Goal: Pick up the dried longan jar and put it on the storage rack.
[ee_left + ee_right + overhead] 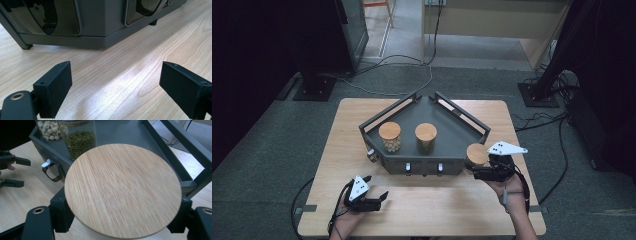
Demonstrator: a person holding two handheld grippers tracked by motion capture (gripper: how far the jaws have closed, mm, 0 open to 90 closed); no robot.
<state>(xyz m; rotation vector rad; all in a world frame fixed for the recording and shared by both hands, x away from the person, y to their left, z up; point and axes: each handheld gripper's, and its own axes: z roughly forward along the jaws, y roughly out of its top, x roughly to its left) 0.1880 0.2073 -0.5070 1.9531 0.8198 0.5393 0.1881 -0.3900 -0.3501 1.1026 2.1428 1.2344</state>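
Wooden-lidded jar (477, 154) sits clamped in our right gripper (479, 172), lower right of the high view, just beside the grey tray (462, 131). Two jars (390, 137) already stand inside; this one remains. Our left gripper (379, 199) waits wide and empty.

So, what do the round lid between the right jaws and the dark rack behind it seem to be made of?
The lid looks like bamboo or light wood, matte: fine straight parallel grain runs across it. The rack seems to be painted metal or hard plastic, dark grey and smooth, with thin square bars; I cannot tell which.
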